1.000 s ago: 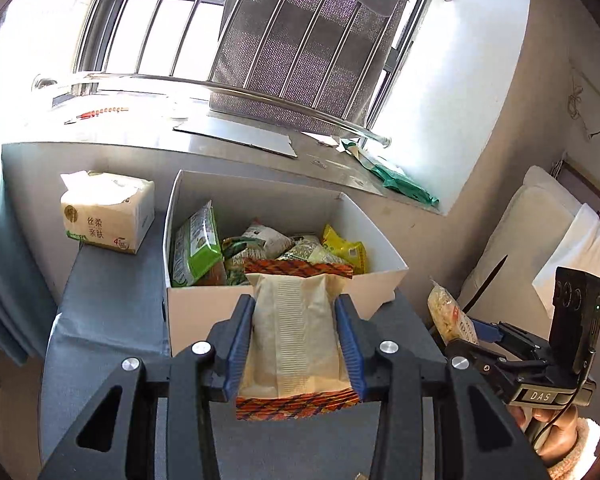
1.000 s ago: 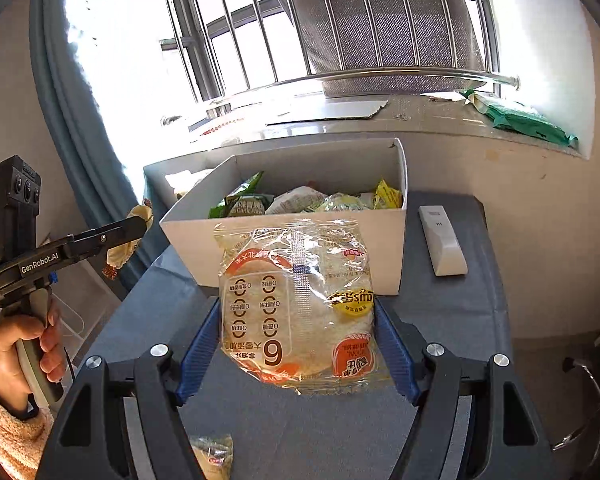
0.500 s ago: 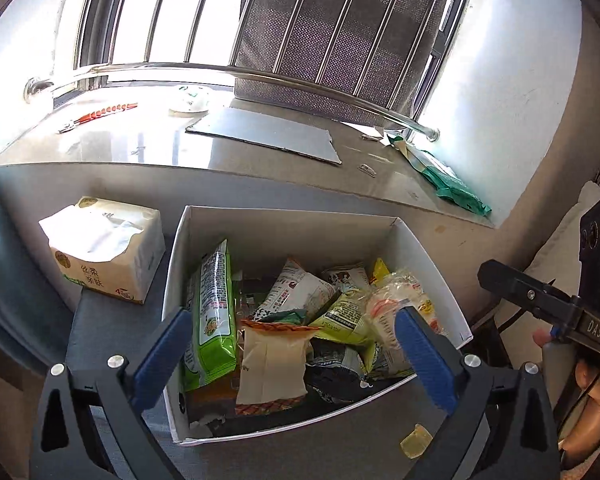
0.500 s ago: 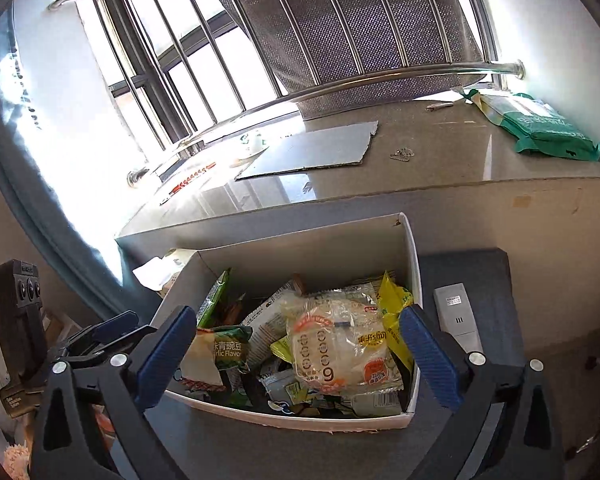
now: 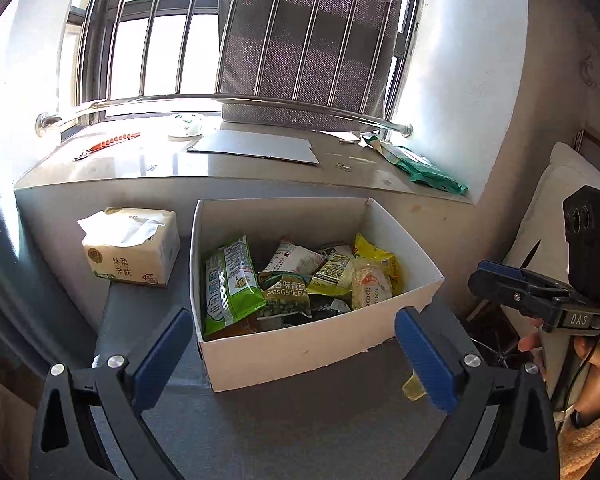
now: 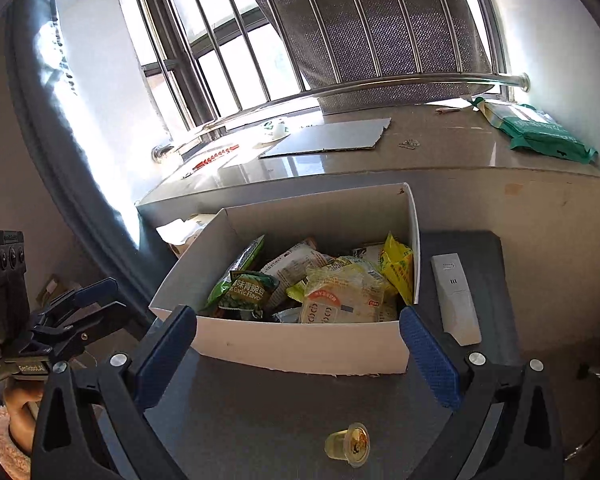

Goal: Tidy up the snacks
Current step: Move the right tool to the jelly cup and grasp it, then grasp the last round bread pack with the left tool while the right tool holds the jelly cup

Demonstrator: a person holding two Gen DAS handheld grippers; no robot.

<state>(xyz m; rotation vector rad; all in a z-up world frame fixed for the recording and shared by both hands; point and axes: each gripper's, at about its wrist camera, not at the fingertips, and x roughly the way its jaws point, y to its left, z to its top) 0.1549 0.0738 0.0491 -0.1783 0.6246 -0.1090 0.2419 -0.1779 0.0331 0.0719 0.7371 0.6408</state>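
While snacks fill the box (image 5: 300, 356) | left gripper (image 5: 296, 356) spread, empty | right gripper (image 6: 300, 352) spread, empty

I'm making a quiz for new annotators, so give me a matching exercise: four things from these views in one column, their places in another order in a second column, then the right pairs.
Things:
1. garlic peas packet
2. jelly cup
3. tissue pack
4. white remote

Places:
A. on the grey table, in front of the white box
B. on the table, right of the box
C. inside the box
D. on the table, left of the box

Pairs: 1-C, 2-A, 3-D, 4-B
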